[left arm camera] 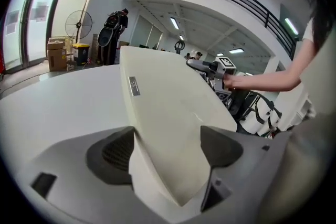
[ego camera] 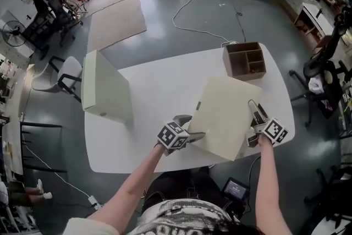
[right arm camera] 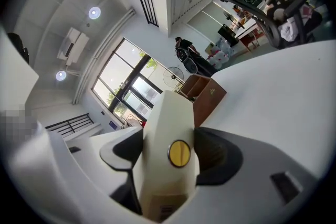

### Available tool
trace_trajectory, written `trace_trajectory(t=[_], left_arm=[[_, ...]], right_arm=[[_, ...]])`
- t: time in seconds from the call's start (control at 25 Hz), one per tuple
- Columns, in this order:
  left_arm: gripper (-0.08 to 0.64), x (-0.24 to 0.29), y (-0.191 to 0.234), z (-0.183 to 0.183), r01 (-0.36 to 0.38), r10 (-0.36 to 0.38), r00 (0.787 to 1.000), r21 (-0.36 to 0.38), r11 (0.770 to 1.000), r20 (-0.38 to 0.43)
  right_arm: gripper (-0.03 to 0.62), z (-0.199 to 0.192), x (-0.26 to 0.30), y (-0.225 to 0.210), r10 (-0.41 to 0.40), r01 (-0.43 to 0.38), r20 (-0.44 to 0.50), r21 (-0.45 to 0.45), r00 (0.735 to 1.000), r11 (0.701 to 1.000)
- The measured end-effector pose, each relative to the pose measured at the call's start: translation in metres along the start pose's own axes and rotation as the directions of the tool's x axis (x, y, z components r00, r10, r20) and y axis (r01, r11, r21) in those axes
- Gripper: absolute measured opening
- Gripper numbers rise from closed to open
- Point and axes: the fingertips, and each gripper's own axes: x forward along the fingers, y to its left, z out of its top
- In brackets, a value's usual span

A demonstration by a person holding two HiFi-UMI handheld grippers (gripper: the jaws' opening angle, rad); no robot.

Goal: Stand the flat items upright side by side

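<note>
**One box up, the second in the air**

Standing box [ego camera: 104, 88]: upright on its long edge at the left end of the table [ego camera: 159, 91], with neither gripper touching it. I count this item as done (judged only from how it sits).

Held box [ego camera: 223, 118]: clear of the tabletop near the front edge and tilted, its broad face turned up toward the head camera.
- Left gripper [ego camera: 192, 130] is clamped on the near left corner. The left gripper view shows the pads [left arm camera: 116, 150] against both cream faces.
- Right gripper [ego camera: 254, 115] is clamped on the opposite edge. The right gripper view shows that edge, marked with a round yellow spot [right arm camera: 179, 153], squeezed between the jaws.

The two boxes are well apart. A wooden organiser [ego camera: 245, 60] sits at the far right corner, untouched.

Progress: about half, by my reckoning. What is left is to turn the held box vertical, carry it left, set it on edge just beside the standing box, and let go. The likely risk is knocking the free-standing box over when the second one is set down.
</note>
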Motion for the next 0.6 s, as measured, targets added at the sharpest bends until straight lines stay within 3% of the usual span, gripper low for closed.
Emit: trace_trajectory(t=[0.2,0.4,0.6], left_arm=[[0.414,0.000,0.000,0.004,0.052,-0.052,0.999,-0.041,0.998,0.009],[0.414,-0.007,0.000,0.012,0.027,-0.027,1.000,0.033,0.999,0.011],[0.414,-0.017,0.009,0.022,0.001,-0.002,1.000,0.128,0.992,0.010]], right_arm=[[0.302,0.007,-0.003,0.026,0.036,-0.035,0.014,-0.071,0.999,0.997],[0.302,0.019,-0.009,0.057,0.079,-0.070,0.049,-0.166,0.996,0.984],[0.304,0.027,-0.018,0.104,0.135,-0.110,0.066,-0.286,0.989,0.952]])
